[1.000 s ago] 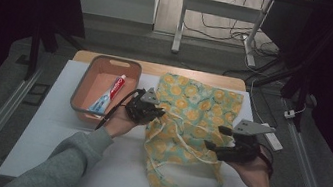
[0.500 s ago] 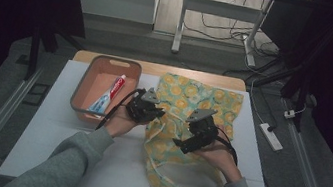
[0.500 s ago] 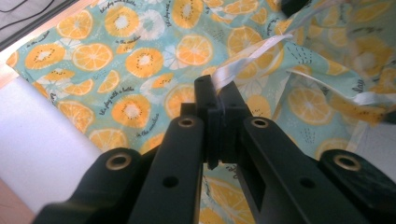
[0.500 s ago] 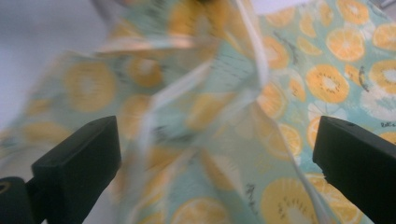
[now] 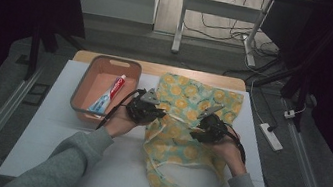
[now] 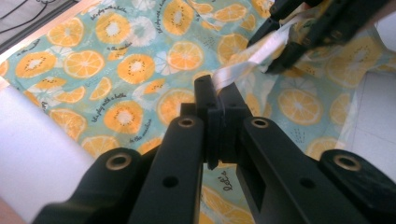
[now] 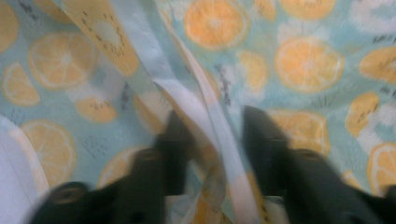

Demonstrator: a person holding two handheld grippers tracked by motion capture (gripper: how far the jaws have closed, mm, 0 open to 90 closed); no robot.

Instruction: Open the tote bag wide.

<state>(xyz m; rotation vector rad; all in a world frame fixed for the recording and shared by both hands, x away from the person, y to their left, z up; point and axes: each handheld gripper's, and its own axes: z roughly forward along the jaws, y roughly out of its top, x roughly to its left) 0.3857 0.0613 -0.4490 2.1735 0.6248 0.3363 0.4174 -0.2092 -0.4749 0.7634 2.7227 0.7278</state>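
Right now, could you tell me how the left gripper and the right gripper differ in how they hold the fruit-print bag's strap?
The left gripper is shut on the pale strap at the bag's left edge; the right gripper has just been closing, its jaws apart with the strap between them. The left gripper sits beside the orange basket, the right farther away. Both work over the fruit-print bag.

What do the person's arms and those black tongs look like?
Both arms wear grey sleeves. The left tongs and right tongs are black, each with a grey three-cornered plate on top. Their jaws are long black bars with round brass-coloured rivets. A black cable trails from the left.
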